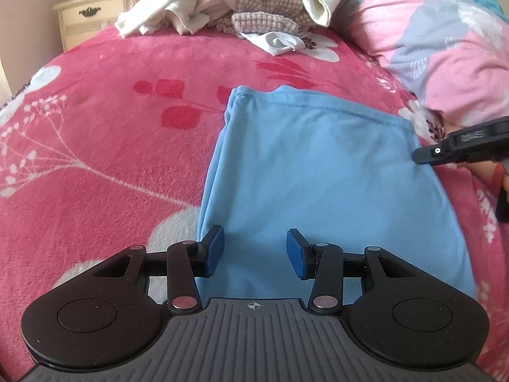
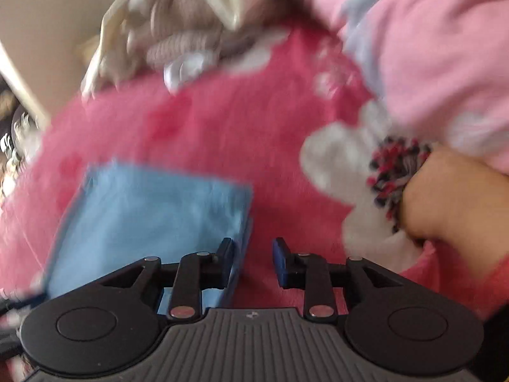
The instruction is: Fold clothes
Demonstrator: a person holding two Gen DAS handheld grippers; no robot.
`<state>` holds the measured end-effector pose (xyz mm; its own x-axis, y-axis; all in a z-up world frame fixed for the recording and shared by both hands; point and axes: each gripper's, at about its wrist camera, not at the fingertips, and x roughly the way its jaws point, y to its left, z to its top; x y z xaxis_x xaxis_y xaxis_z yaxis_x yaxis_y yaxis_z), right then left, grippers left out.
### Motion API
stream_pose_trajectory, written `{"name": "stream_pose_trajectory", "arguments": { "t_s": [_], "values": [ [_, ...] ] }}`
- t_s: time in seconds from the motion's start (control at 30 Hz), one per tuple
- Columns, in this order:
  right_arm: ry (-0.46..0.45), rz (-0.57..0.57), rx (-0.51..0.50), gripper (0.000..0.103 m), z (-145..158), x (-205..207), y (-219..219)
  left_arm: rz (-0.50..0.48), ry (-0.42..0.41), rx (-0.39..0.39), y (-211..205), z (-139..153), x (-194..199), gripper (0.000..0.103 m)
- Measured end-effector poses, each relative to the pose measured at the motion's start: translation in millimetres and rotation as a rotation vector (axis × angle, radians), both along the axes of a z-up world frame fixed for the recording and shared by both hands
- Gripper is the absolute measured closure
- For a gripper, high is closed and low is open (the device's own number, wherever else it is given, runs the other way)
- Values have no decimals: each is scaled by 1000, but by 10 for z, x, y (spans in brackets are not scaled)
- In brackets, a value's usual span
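Note:
A light blue garment [image 1: 318, 172] lies folded flat in a rectangle on the pink floral blanket [image 1: 111, 127]. My left gripper [image 1: 254, 251] is open and empty, hovering over the garment's near left part. My right gripper [image 2: 253, 261] is open and empty at the garment's [image 2: 149, 213] right edge, its left finger over the cloth; this view is blurred. The right gripper's tip [image 1: 426, 154] shows in the left wrist view beside the garment's far right corner.
A heap of unfolded cream and checked clothes [image 1: 248, 3] lies at the far side of the bed. A pink patterned pillow [image 1: 439, 31] is at the right. A cream drawer unit [image 1: 92, 12] stands far left. A person's arm [image 2: 451, 203] rests at the right.

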<state>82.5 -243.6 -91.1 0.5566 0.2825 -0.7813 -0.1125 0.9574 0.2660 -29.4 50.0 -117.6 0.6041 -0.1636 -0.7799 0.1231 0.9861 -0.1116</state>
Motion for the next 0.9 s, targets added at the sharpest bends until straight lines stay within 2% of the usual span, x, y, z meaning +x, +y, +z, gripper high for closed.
{"name": "stream_pose_trajectory", "arguments": {
  "t_s": [0.03, 0.13, 0.2, 0.3, 0.4, 0.43, 0.47, 0.53, 0.6, 0.73, 0.83, 0.9],
  "values": [
    [-28, 7, 22, 73, 98, -64, -8, -2, -5, 9, -5, 3, -18, 60],
    [-110, 112, -5, 72, 424, -358, 141, 4, -5, 6, -3, -1, -12, 59],
    [-109, 188, 42, 64, 498, -581, 239, 11, 1, 0, -4, -13, 10, 59],
    [-4, 271, 67, 61, 296, -930, 353, 20, -4, 9, -13, -12, -13, 58],
    [125, 282, -57, 61, -20, -1161, 410, 32, -13, 17, -19, -8, -76, 58],
    [139, 278, -85, 61, -51, -1234, 397, 37, -14, 19, -18, -8, -93, 56],
    [131, 279, -79, 61, -35, -1278, 389, 41, -15, 20, -19, -4, -105, 54],
    [104, 278, -54, 61, 52, -1341, 338, 37, -21, 16, -30, 2, -129, 42],
    [71, 276, -53, 61, 85, -1334, 340, 31, -23, 20, -65, -1, -139, 34],
    [30, 269, -42, 61, 125, -1322, 368, 48, 4, 44, -165, 22, -121, 23],
    [14, 268, -39, 60, 158, -1305, 354, 77, 14, 26, -172, 61, -132, 16],
    [8, 263, -42, 55, 149, -1316, 346, 96, 5, 12, -158, 81, -153, 11]
  ]
}}
